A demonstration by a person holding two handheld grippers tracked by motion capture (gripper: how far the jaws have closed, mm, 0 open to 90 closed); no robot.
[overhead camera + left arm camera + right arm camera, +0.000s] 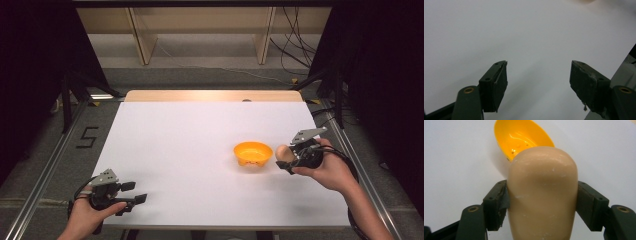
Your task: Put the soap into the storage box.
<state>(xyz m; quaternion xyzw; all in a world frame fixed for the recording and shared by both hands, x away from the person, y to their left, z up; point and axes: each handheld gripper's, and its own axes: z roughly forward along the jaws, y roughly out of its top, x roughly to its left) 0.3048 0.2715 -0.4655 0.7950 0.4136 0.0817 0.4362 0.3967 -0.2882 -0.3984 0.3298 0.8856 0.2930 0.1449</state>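
Observation:
A small orange bowl [252, 152] sits on the white table, right of centre; it also appears as the orange bowl [521, 138] beyond the jaws in the right gripper view. My right gripper [284, 159] hovers just right of the bowl, shut on a tan egg-shaped object [284, 153]. In the right gripper view both pads press the sides of that tan object [542, 192], which hides part of the bowl's rim. At the near left corner my left gripper [134, 192] is open, and in the left gripper view its jaws [539, 77] stand wide apart over bare white surface.
The white table top [190, 135] ends at a wooden strip along the far edge. Metal rails run along both sides of the table. Cables and wooden shelf legs stand on the floor behind. Dark curtains flank the area.

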